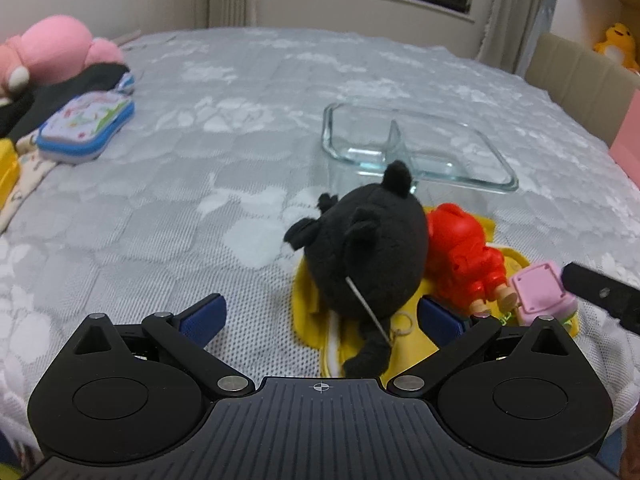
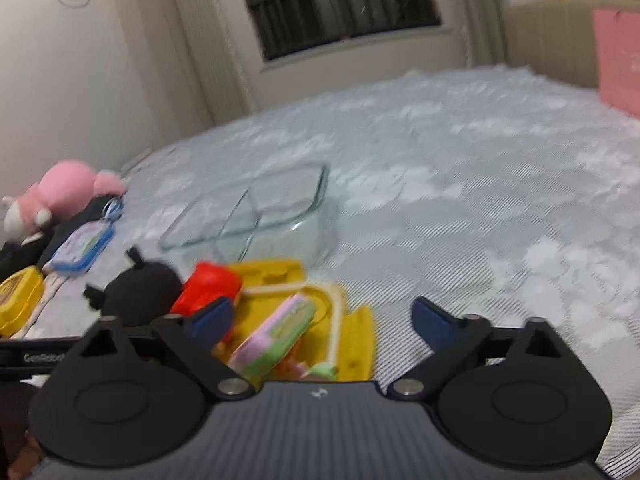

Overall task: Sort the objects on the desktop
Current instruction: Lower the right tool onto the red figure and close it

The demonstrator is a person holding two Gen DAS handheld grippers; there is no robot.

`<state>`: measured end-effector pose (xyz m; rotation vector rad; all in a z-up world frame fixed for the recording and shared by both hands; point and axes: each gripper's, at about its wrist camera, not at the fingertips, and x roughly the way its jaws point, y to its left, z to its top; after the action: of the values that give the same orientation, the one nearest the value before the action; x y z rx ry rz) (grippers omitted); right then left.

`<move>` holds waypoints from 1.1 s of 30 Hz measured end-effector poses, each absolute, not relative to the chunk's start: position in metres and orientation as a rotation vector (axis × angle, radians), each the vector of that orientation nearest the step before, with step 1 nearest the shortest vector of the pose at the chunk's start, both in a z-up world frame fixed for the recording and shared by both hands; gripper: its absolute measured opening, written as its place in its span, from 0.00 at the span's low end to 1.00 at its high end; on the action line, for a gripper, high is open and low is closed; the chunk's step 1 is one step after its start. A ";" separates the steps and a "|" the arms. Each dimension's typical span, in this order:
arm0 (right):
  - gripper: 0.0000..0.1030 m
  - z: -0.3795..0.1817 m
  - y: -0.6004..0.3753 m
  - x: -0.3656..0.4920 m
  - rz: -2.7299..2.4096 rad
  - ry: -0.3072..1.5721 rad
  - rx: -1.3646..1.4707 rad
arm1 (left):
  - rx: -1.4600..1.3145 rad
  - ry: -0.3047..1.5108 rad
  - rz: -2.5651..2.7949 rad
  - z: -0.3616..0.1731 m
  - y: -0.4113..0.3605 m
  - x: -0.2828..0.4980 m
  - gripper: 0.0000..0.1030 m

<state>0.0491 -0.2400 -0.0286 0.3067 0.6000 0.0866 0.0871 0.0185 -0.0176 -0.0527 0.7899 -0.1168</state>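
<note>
A black plush cat [image 1: 372,252] lies on a yellow cloth pouch [image 1: 312,300], next to a red toy figure [image 1: 464,252] and a pink-green toy [image 1: 540,292]. A two-compartment glass dish [image 1: 416,148] stands just behind them. My left gripper [image 1: 320,316] is open, its blue pads on either side of the cat's rear. My right gripper [image 2: 322,320] is open above the pink-green toy [image 2: 276,332] and the yellow pouch [image 2: 352,332]. The cat [image 2: 140,292], the red figure [image 2: 208,284] and the dish [image 2: 256,212] also show in the right wrist view.
A pink plush [image 1: 56,52], black cloth, a blue-rimmed pouch [image 1: 88,124] and a yellow item [image 1: 8,172] lie at the far left. A chair back [image 1: 576,80] and a pink box [image 1: 628,140] stand at the right edge. The grey lace tablecloth [image 1: 240,128] covers the table.
</note>
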 end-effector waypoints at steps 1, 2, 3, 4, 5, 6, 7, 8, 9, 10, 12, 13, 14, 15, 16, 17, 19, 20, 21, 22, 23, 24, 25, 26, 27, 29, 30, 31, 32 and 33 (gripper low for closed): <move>0.83 -0.030 -0.238 0.050 0.092 0.610 0.312 | -0.057 0.796 -0.114 -0.018 0.019 0.087 1.00; 0.79 -0.031 -0.235 0.052 0.094 0.617 0.317 | -0.061 0.802 -0.112 -0.019 0.020 0.087 1.00; 0.73 -0.032 -0.233 0.054 0.098 0.624 0.321 | -0.064 0.809 -0.109 -0.019 0.021 0.087 1.00; 0.71 -0.032 -0.231 0.054 0.110 0.629 0.326 | -0.068 0.815 -0.107 -0.020 0.022 0.087 1.00; 0.67 -0.031 -0.230 0.056 0.122 0.634 0.332 | -0.068 0.822 -0.105 -0.020 0.023 0.087 1.00; 0.67 -0.029 -0.228 0.058 0.143 0.635 0.342 | -0.062 0.829 -0.105 -0.020 0.025 0.089 1.00; 0.67 -0.025 -0.226 0.059 0.163 0.630 0.346 | -0.057 0.836 -0.104 -0.020 0.025 0.090 1.00; 0.66 -0.021 -0.223 0.060 0.183 0.623 0.348 | -0.054 0.841 -0.105 -0.021 0.026 0.091 1.00; 0.66 -0.015 -0.217 0.062 0.201 0.612 0.333 | -0.049 0.847 -0.107 -0.021 0.026 0.091 1.00; 0.67 -0.010 -0.210 0.064 0.221 0.604 0.306 | -0.045 0.853 -0.110 -0.022 0.026 0.091 1.00; 0.71 0.000 -0.195 0.068 0.263 0.592 0.254 | -0.035 0.864 -0.114 -0.023 0.026 0.091 1.00; 0.71 0.002 -0.187 0.071 0.285 0.594 0.239 | -0.029 0.868 -0.115 -0.024 0.026 0.091 1.00; 0.71 0.003 -0.180 0.073 0.307 0.596 0.224 | -0.022 0.869 -0.114 -0.025 0.026 0.091 1.00; 0.71 0.005 -0.173 0.075 0.328 0.599 0.210 | -0.018 0.871 -0.113 -0.025 0.026 0.090 1.00; 0.71 0.005 -0.167 0.078 0.340 0.603 0.202 | -0.018 0.873 -0.114 -0.025 0.027 0.089 1.00; 0.71 0.004 -0.162 0.080 0.337 0.605 0.190 | -0.019 0.876 -0.116 -0.026 0.029 0.088 1.00; 0.71 0.002 -0.156 0.084 0.311 0.613 0.174 | -0.023 0.879 -0.122 -0.027 0.032 0.085 1.00; 0.72 0.001 -0.153 0.087 0.291 0.619 0.169 | -0.025 0.880 -0.124 -0.028 0.033 0.084 1.00; 0.72 -0.002 -0.152 0.091 0.274 0.634 0.163 | -0.029 0.882 -0.126 -0.028 0.035 0.083 1.00; 0.72 -0.004 -0.151 0.093 0.258 0.648 0.152 | -0.033 0.883 -0.129 -0.029 0.036 0.082 1.00; 0.72 -0.006 -0.150 0.095 0.239 0.663 0.133 | -0.037 0.883 -0.131 -0.029 0.037 0.082 1.00; 0.72 -0.008 -0.149 0.097 0.220 0.675 0.113 | -0.041 0.884 -0.134 -0.029 0.038 0.082 1.00; 0.71 -0.010 -0.148 0.099 0.208 0.687 0.099 | -0.045 0.884 -0.136 -0.030 0.039 0.082 1.00; 0.71 -0.013 -0.148 0.101 0.200 0.704 0.090 | -0.047 0.884 -0.137 -0.030 0.039 0.082 1.00; 0.71 -0.016 -0.148 0.104 0.199 0.719 0.088 | -0.049 0.884 -0.138 -0.030 0.039 0.082 1.00; 0.71 -0.023 -0.147 0.108 0.204 0.747 0.086 | -0.047 0.884 -0.140 -0.031 0.038 0.081 1.00; 0.70 -0.026 -0.147 0.110 0.205 0.759 0.085 | -0.044 0.884 -0.141 -0.031 0.037 0.081 1.00; 0.69 -0.029 -0.146 0.112 0.207 0.762 0.078 | -0.040 0.884 -0.143 -0.031 0.037 0.081 1.00; 0.68 -0.032 -0.146 0.113 0.208 0.766 0.071 | -0.037 0.884 -0.145 -0.031 0.037 0.080 1.00; 0.66 -0.035 -0.145 0.114 0.209 0.768 0.063 | -0.034 0.885 -0.146 -0.032 0.037 0.080 1.00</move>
<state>0.1139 -0.1450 -0.0348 0.0628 0.7681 0.2091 0.0796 0.0373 -0.0316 -0.0342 0.8854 -0.1460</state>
